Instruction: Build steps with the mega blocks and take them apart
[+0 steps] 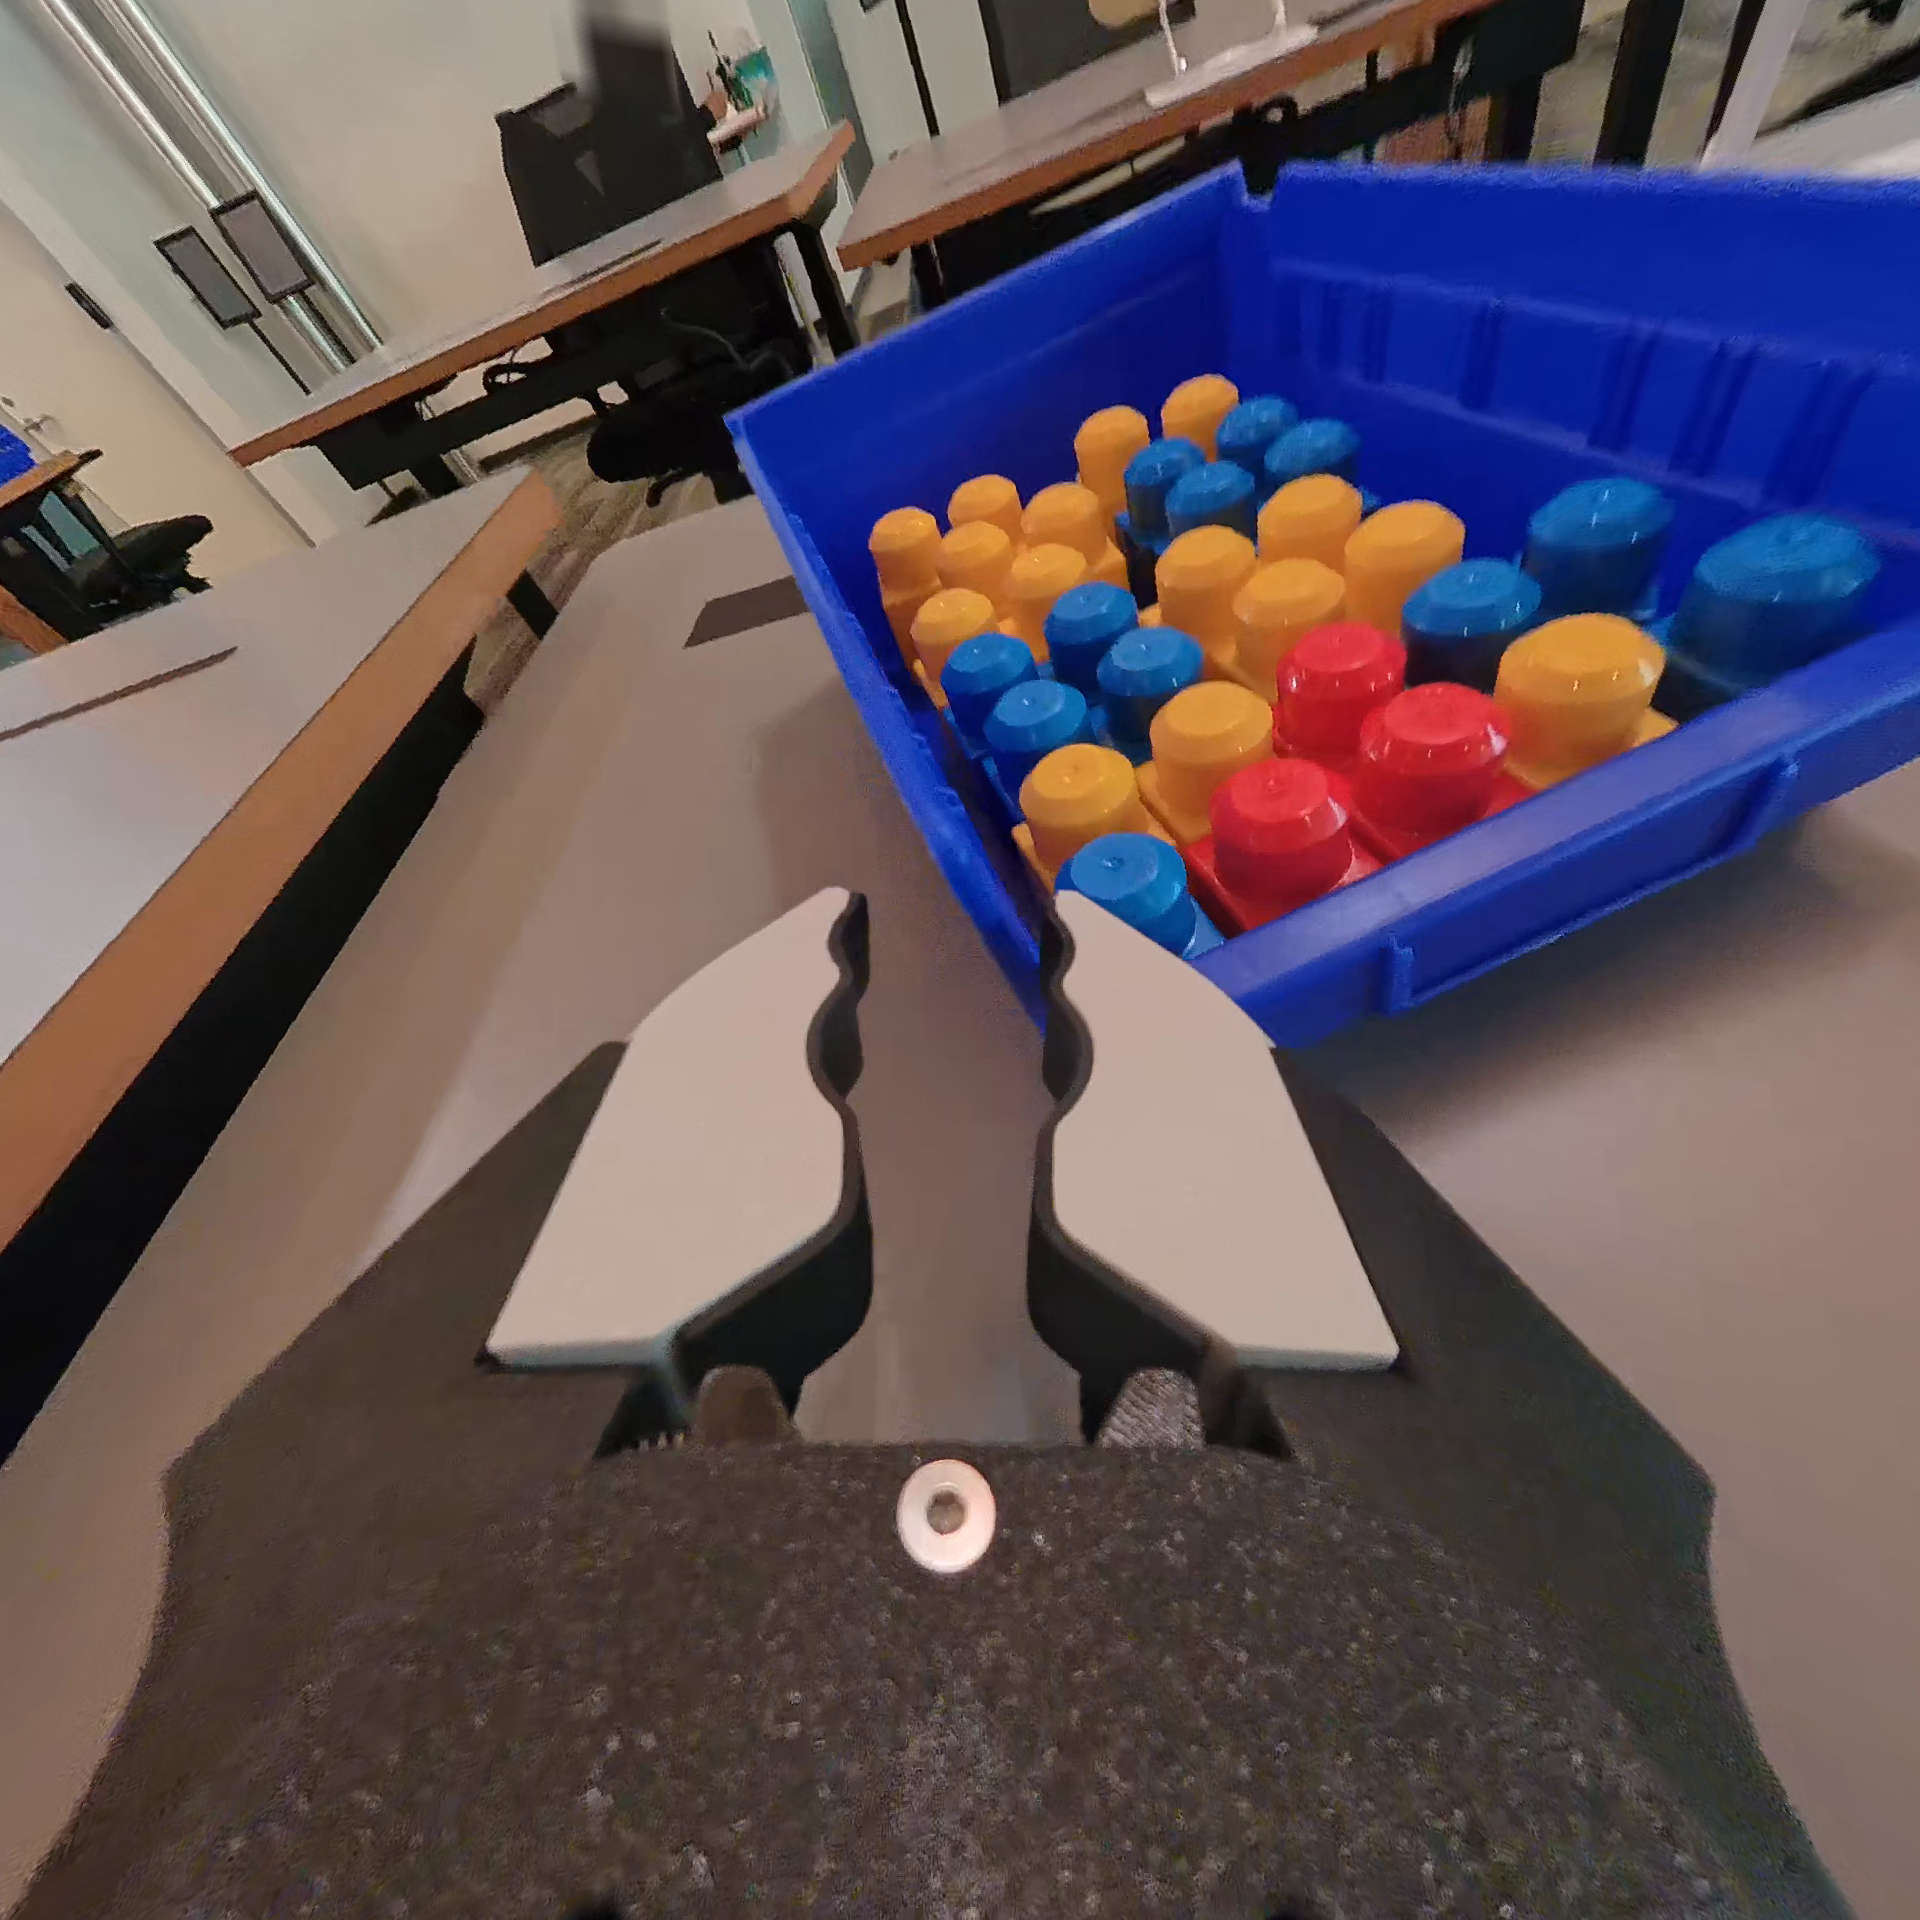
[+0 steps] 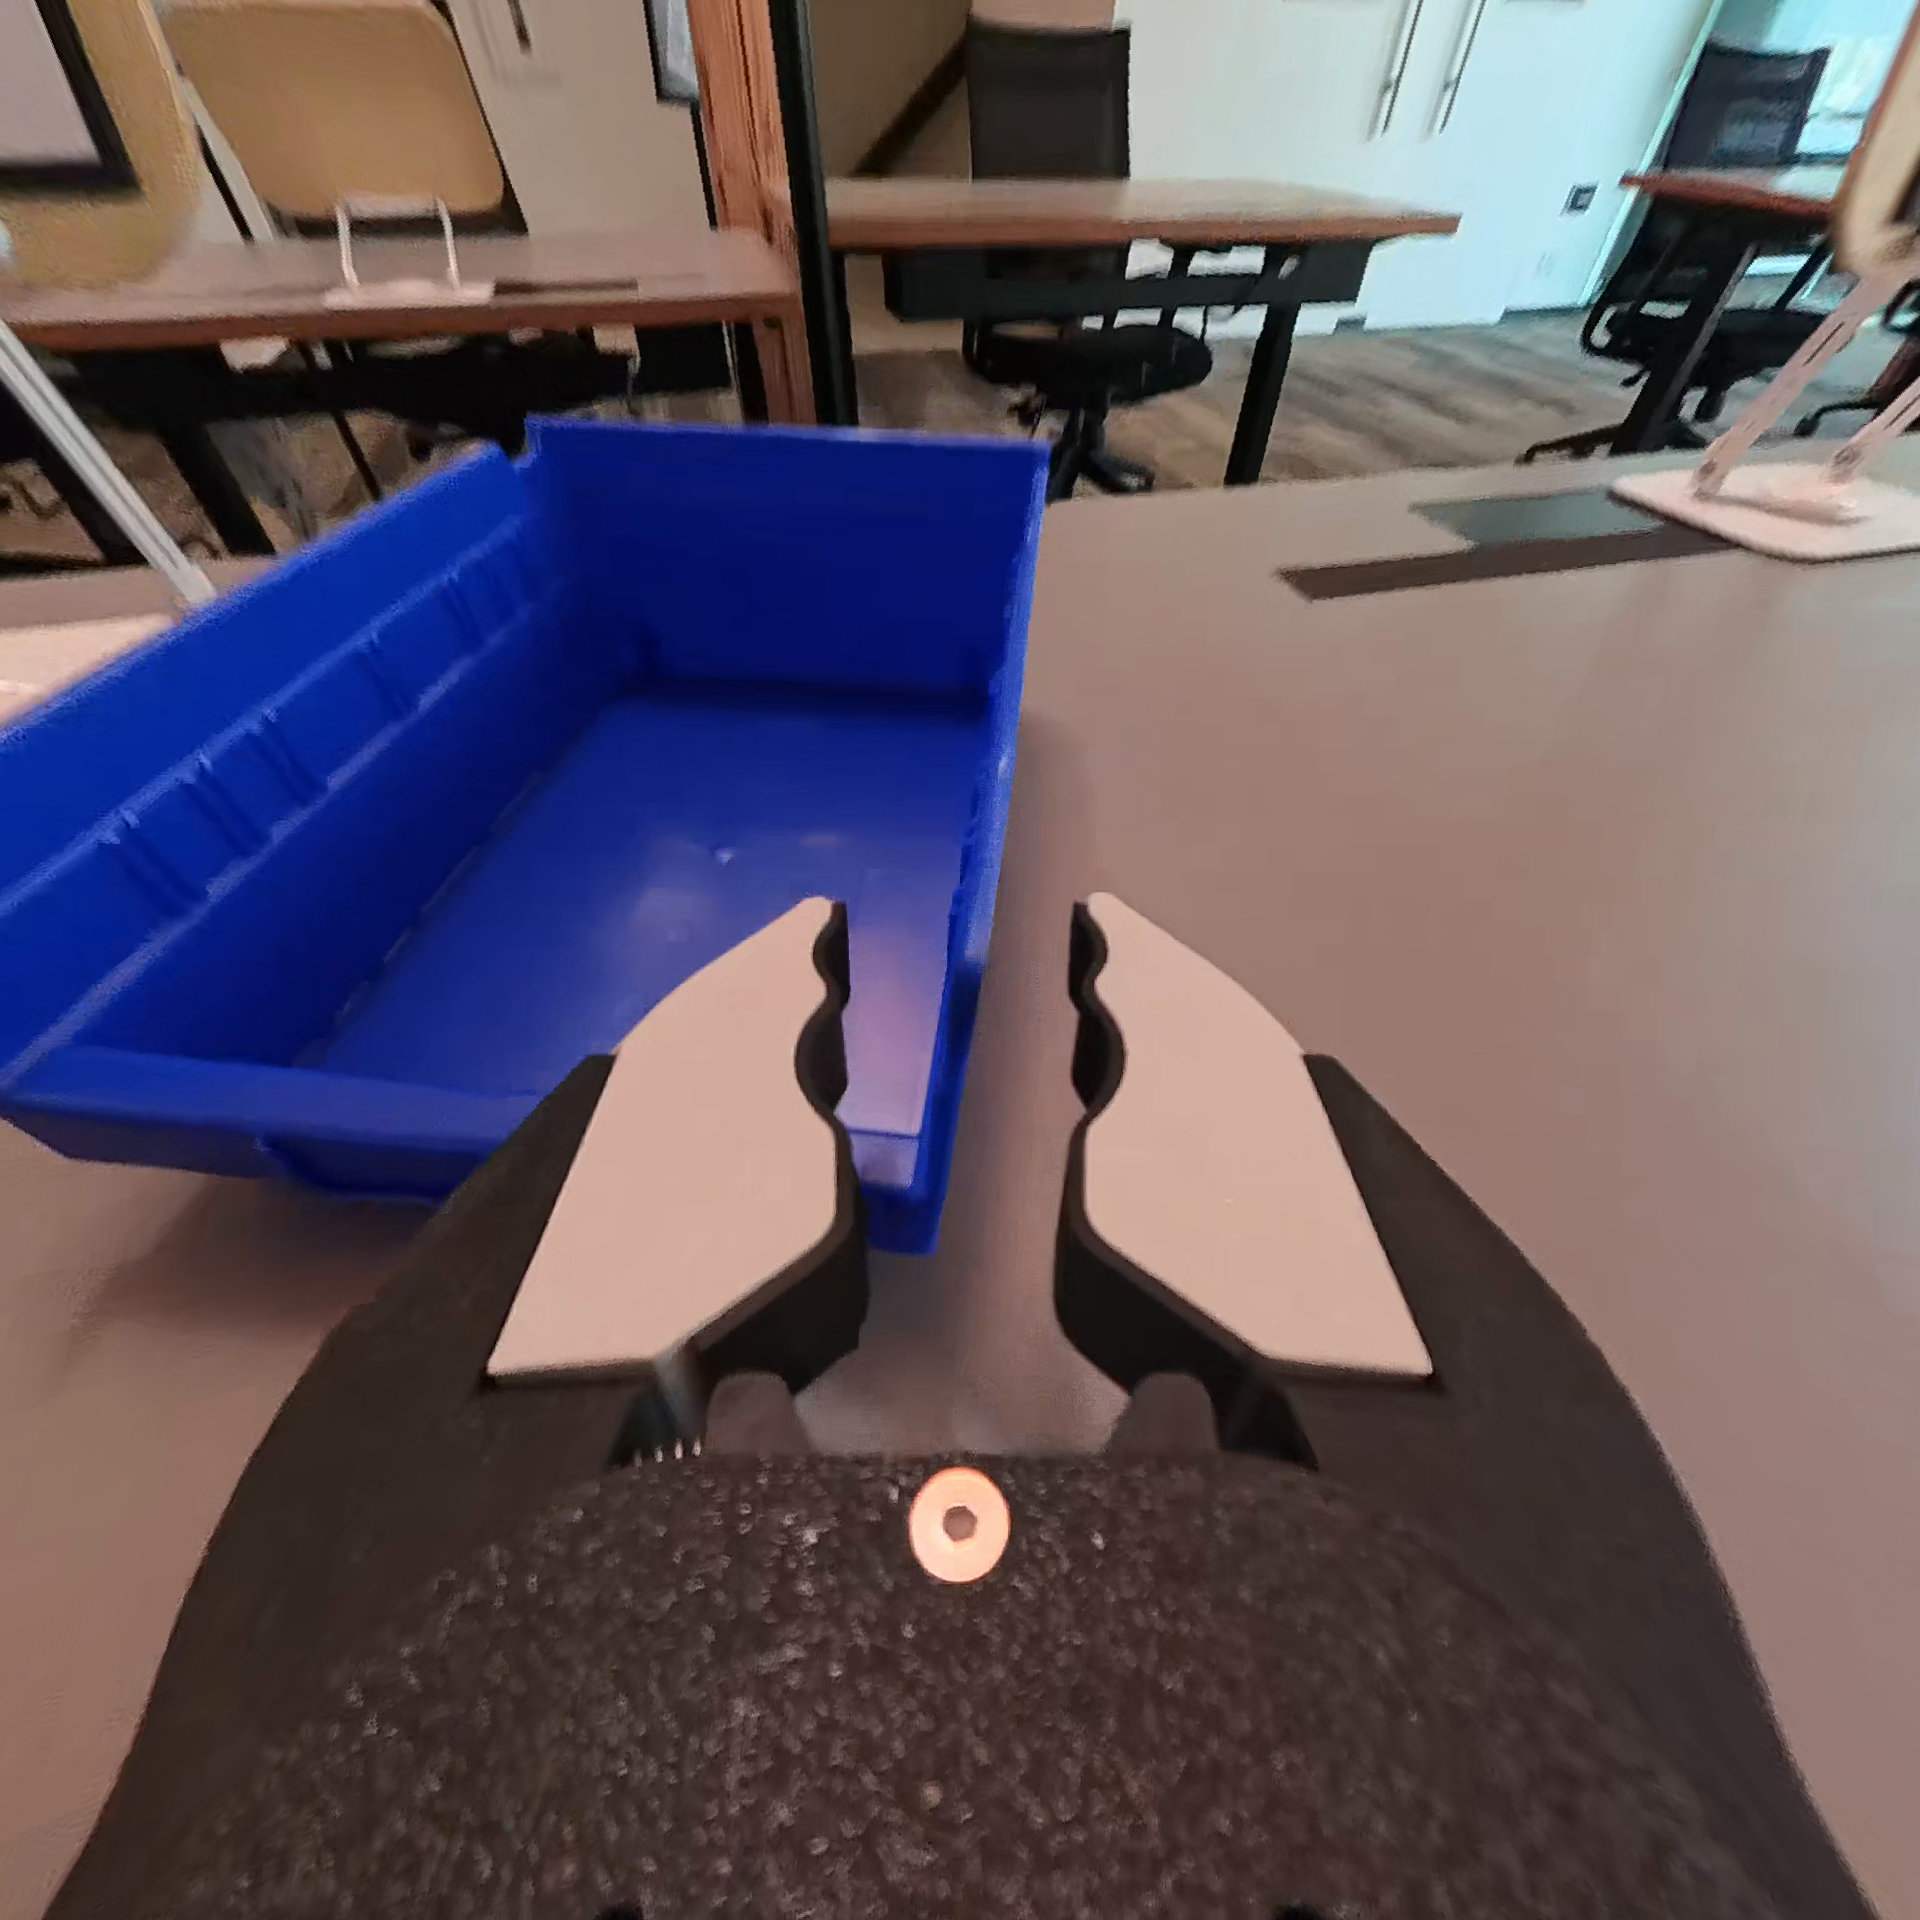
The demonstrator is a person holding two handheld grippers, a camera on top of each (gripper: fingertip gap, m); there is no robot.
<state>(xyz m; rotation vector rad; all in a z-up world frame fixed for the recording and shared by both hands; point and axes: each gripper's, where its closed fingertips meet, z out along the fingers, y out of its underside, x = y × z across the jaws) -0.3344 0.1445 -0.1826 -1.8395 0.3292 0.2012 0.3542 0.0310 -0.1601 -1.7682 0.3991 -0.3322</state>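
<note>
Blue, yellow and red blocks [image 1: 1278, 665] fill a bin [image 1: 1558, 894] at two o'clock of the spread, empty left gripper [image 1: 951, 914], nearer than the spread right gripper [image 2: 958, 914].

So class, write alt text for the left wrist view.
An open left gripper points at a blue bin on a grey table, full of yellow, blue and red mega blocks. Office desks stand behind.
</note>
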